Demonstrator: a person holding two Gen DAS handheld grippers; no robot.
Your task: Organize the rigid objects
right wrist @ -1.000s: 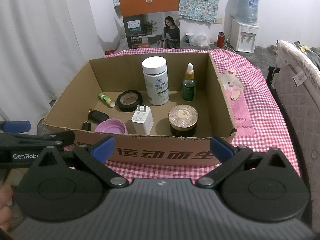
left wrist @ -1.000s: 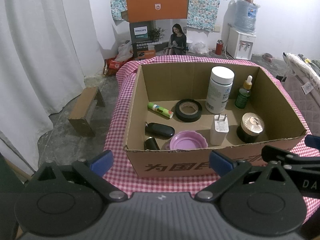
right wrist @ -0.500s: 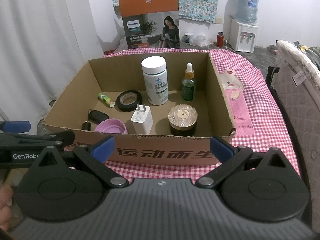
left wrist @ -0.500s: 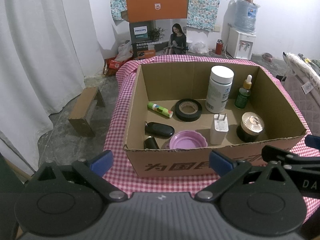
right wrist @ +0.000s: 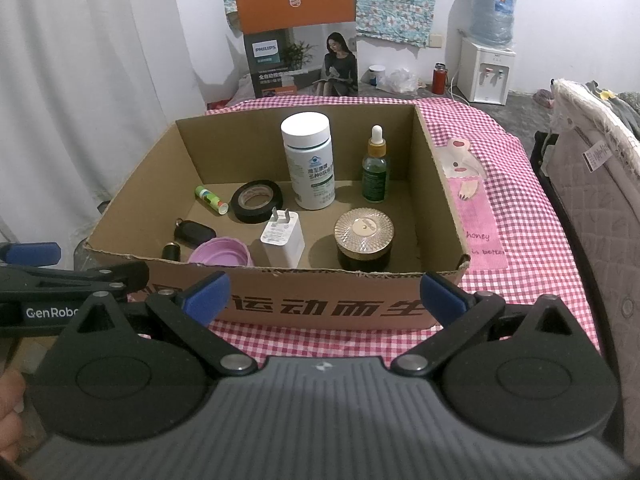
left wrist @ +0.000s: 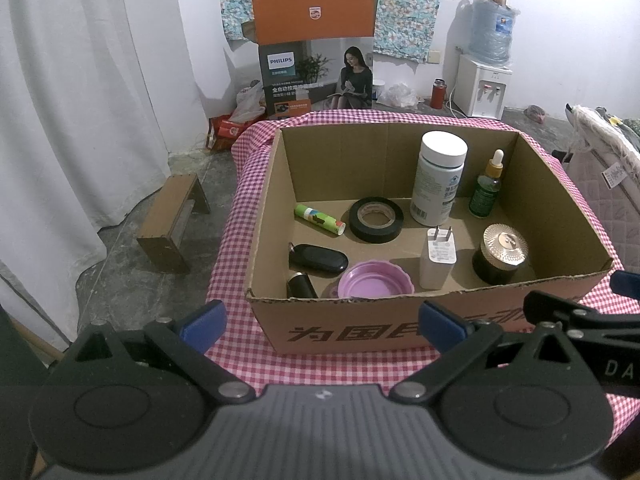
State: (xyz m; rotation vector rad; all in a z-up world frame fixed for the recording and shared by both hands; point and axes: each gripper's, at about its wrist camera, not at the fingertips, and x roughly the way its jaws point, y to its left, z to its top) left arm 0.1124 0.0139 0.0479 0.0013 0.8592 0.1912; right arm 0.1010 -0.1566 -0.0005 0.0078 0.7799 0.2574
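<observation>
Both grippers, left gripper [left wrist: 322, 322] and right gripper [right wrist: 324, 294], spread empty, seemingly unmoved before the cardboard box [right wrist: 320, 300].

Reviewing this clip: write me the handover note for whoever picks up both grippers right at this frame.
Left gripper: jaws open, empty, held in front of the cardboard box.
Right gripper: jaws open, empty, also short of the box's near wall.
In the box: white supplement bottle and green dropper bottle upright at the back; black tape roll and glue stick lying flat; white charger, gold-lidded jar, purple lid, black key fob and a small black cylinder near the front.
Done: nothing visibly grasped.
Left: pick and arrange the items.
</observation>
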